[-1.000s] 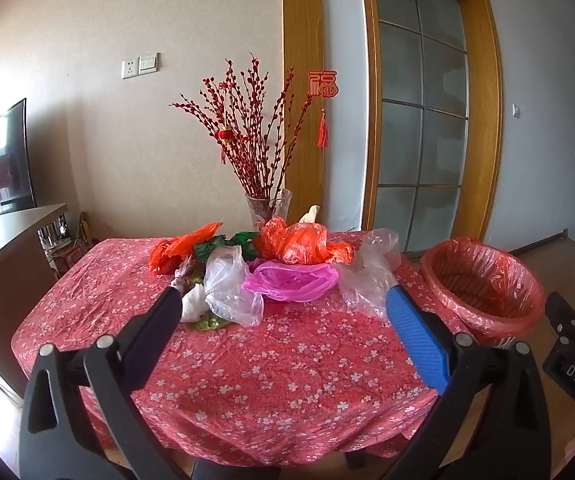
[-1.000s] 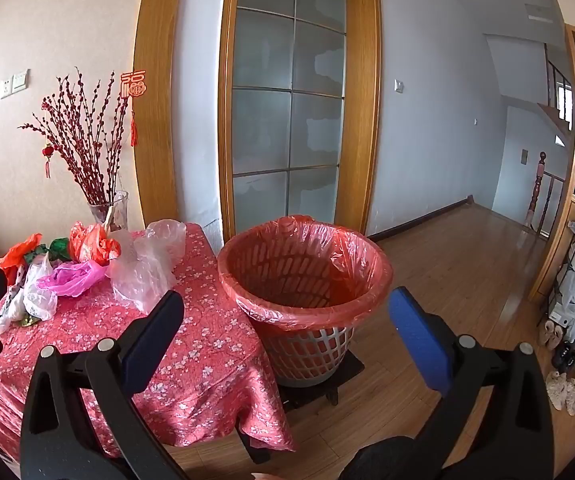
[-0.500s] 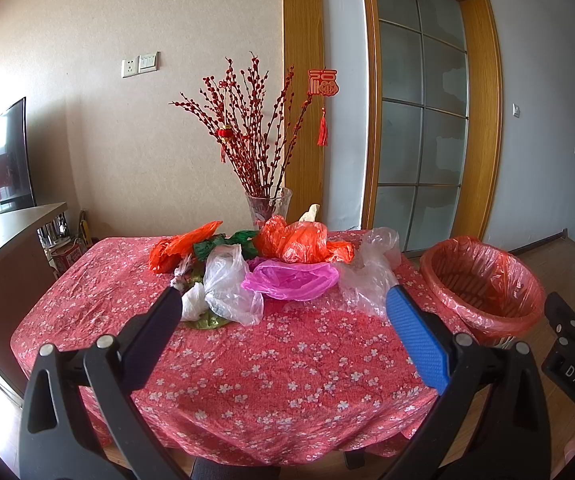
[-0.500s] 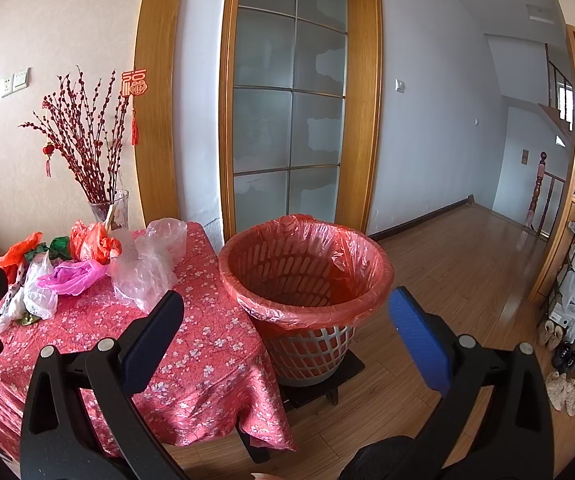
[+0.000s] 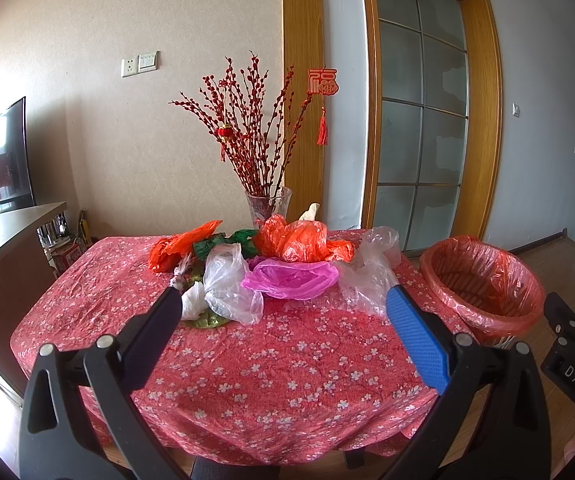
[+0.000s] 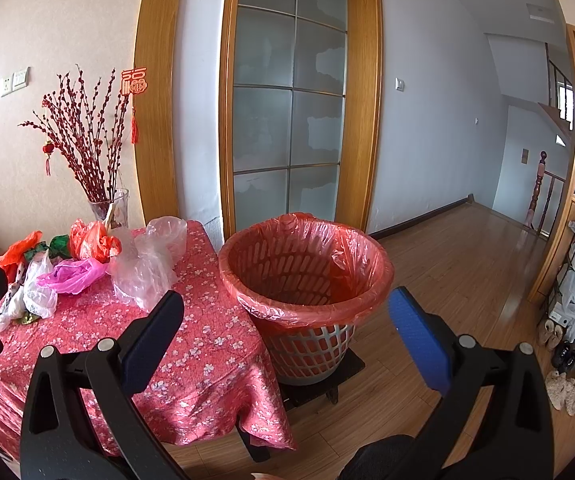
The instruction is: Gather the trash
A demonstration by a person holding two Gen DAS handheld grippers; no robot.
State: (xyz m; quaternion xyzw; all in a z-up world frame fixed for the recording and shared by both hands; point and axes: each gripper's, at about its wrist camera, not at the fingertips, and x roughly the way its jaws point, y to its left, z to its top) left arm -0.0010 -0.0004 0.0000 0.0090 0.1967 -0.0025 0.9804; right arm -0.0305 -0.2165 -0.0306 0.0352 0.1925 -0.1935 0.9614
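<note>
A: What can go wrong from here, in your opinion?

B: The crumpled plastic bags lie in a loose heap on the table with the red flowered cloth (image 5: 271,364). The thin pink plastic bag (image 5: 293,278) and the clear plastic bag (image 5: 371,276) touch each other, so a pinch on one can drag its neighbour off the edge. Also the glass vase with red berry branches (image 5: 267,204) stands just behind the orange plastic bag (image 5: 299,240). A reach that goes too deep can knock it over, I think.

A: And the bin?

B: The white slotted basket with the red plastic liner (image 6: 307,276) stands on the floor just beside the table's right side. Light film can float past the rim if it is released too high.

A: How are the grippers held?

B: The left gripper (image 5: 283,312) is level, above the near side of the table, and points at the heap, not touching it. Its jaws are spread wide and hold nothing. The right gripper (image 6: 287,308) points toward the basket, low in front of it. Its jaws are also wide apart and empty.

A: So nothing is collected yet?

B: In the part of the liner I can see, there is no trash.
</note>
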